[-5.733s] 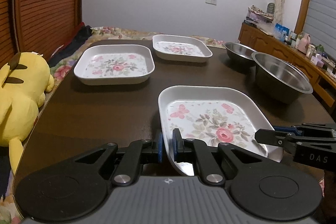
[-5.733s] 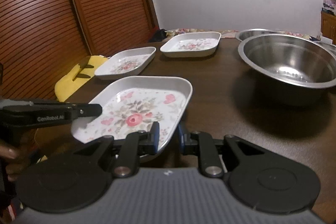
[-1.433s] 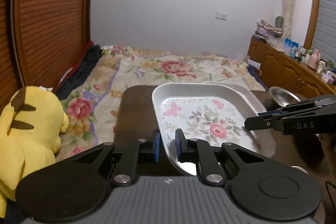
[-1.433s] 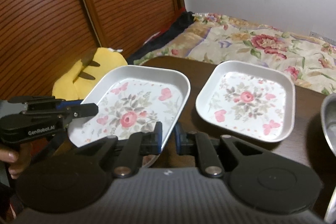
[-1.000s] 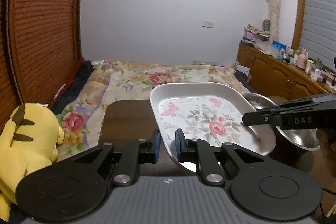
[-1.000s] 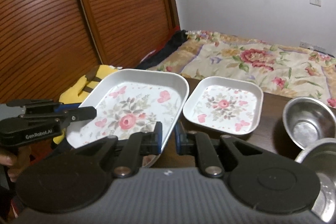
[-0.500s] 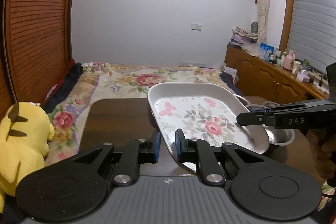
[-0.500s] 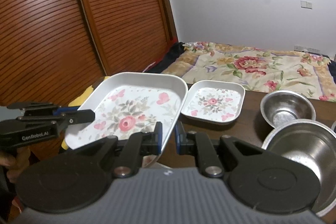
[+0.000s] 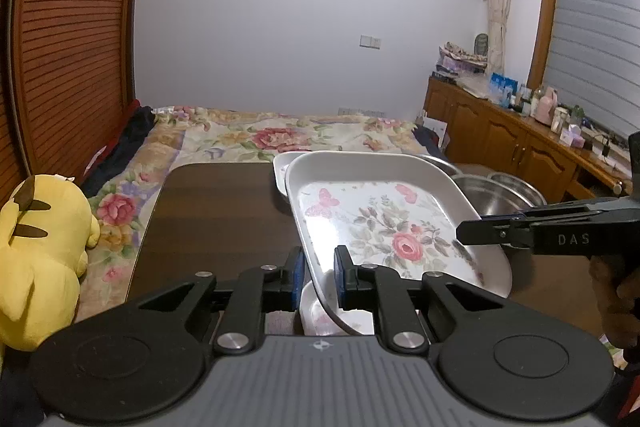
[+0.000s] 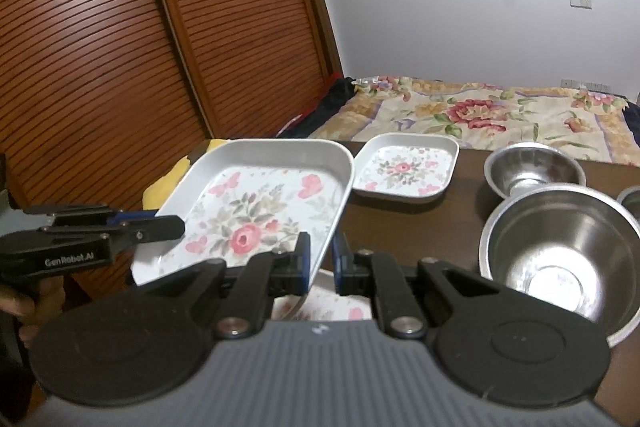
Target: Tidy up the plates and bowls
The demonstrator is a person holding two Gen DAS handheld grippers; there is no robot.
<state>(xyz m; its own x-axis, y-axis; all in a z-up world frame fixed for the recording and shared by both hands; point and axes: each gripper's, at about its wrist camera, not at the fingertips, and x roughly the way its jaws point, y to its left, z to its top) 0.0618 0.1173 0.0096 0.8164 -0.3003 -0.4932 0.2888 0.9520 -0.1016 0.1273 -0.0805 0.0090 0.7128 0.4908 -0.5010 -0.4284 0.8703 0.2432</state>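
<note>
Floral plate [image 9: 384, 223] carried back from table's end, lengthwise away, tilted.

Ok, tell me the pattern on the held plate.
White plate with pink roses, butterflies and grey-green leaves; clearest in the right wrist view.

Three floral plates [image 10: 260, 211], perhaps three bowls [image 10: 560, 259].

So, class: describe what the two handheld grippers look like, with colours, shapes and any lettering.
Both are black, with round discs and silver pivot screws on a ribbed grey base. The left gripper has blue pads and reads "GenRobot.AI" on its side; the right gripper, also blue-padded, reads "DAS".
</note>
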